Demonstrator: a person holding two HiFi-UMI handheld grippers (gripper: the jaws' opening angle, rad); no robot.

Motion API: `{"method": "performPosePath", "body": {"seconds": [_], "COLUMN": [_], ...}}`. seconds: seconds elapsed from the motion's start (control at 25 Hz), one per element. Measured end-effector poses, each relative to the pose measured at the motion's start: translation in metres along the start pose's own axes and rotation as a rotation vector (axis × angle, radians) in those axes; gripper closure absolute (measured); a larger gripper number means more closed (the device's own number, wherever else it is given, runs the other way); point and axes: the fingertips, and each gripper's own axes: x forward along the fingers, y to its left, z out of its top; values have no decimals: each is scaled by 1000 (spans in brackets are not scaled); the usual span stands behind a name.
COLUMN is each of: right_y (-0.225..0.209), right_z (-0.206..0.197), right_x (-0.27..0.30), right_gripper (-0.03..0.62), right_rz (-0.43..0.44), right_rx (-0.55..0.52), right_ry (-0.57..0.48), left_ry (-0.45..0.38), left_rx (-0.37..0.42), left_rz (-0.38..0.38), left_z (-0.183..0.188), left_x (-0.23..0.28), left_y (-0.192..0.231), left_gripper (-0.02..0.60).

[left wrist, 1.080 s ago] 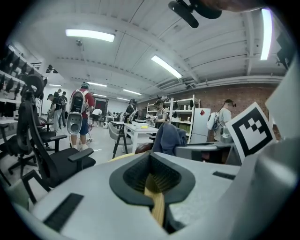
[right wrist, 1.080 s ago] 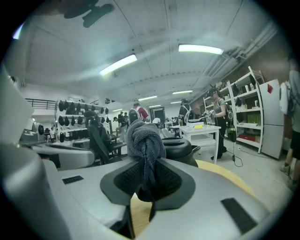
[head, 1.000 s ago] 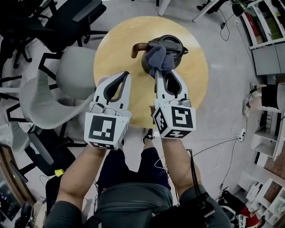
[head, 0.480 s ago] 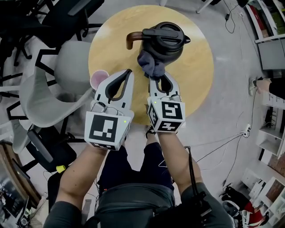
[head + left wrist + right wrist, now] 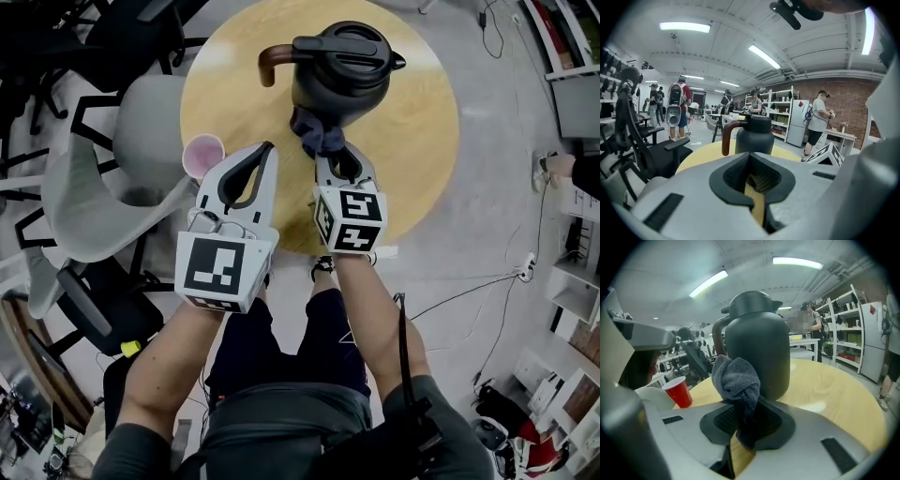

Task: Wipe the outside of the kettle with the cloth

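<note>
Your right hand-held gripper (image 5: 328,156) was clenched on the grey cloth (image 5: 736,377), with the bunched cloth standing out past the jaw tips. The bunch lay against the near side of the dark kettle (image 5: 342,67), low on its body and slightly left of its middle. The kettle stood upright on the far part of the round yellow desk (image 5: 424,141), directly beyond that hand-held gripper, with its brown handle pointing left and its spout pointing right. Your left hand-held gripper (image 5: 266,150) hung just to the left of the right one. Its jaws were closed together with nothing between them, and it stayed apart from the kettle and the cloth. A red cup (image 5: 678,392) stood near the left edge of the desk, left of both hand-held grippers.
</note>
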Motion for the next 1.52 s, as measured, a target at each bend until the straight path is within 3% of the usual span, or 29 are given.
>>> {"method": "performPosePath", "body": {"seconds": [0.2,0.36,0.76,1.08,1.36,1.52], "right_y": [-1,-3,-18,-39,-45,-53], "right_z": [15,54,157,127,111,91], "right_x": [-18,-51,-98,-73,-64,-54], "right_gripper": [508,508,508,508,508,508], "right_rz": [27,54,99,157,201,205], "right_rx": [-6,-2,-112,-136,-159,-131], "right_ry": [-11,-92,-283,-222,-289,-265], "left_ry": [-8,-6,-48,-34,-6,8], "left_rx": [8,-8,6,-11,-38,-46], "left_rz": [-8,9,24,65,100,114], "left_z": [11,23,63,58,30,20], "left_x": [-5,-10,-3,19,36,44], "left_y": [-6,-10,-35,-45,-43,-44], "left_gripper": [572,572,572,572,572,572]}}
